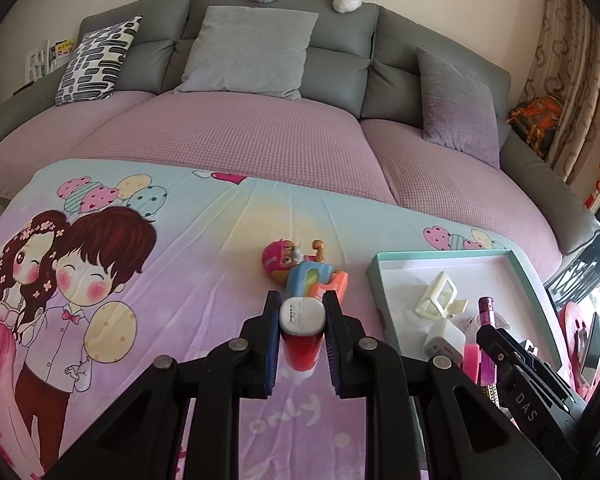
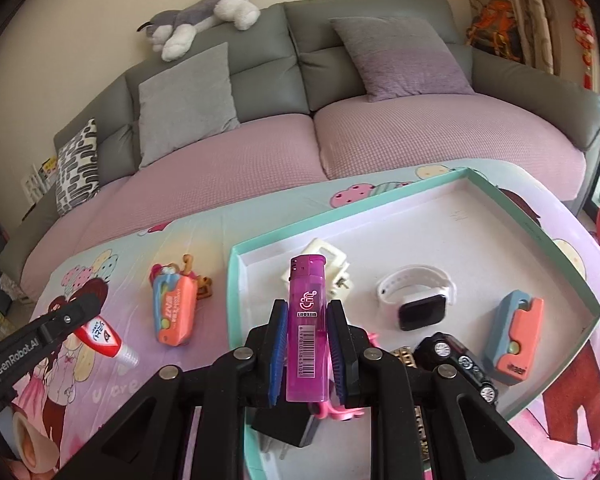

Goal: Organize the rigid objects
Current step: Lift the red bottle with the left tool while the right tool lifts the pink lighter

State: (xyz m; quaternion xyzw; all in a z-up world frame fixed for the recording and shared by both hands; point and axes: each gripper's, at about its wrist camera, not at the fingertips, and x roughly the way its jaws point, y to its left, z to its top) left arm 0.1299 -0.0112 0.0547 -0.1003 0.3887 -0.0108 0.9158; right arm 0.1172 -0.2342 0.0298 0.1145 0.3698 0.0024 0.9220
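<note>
Cartoon-print blanket (image 2: 204, 236) underneath, my right gripper (image 2: 302, 350) clamped on the pink lighter (image 2: 306, 320) above the teal tray (image 2: 540, 240); my left gripper (image 1: 302, 316) pinching the red glue tube (image 1: 300, 328); toy figure (image 1: 284, 258) beyond, grey sofa (image 1: 340, 40) behind.

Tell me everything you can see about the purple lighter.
The purple lighter is translucent magenta plastic with a matching cap, a white logo and a barcode label. It stands upright, cap up, clamped between the right claw's blue pads, above the teal-rimmed tray. Only the pads touch it.
</note>
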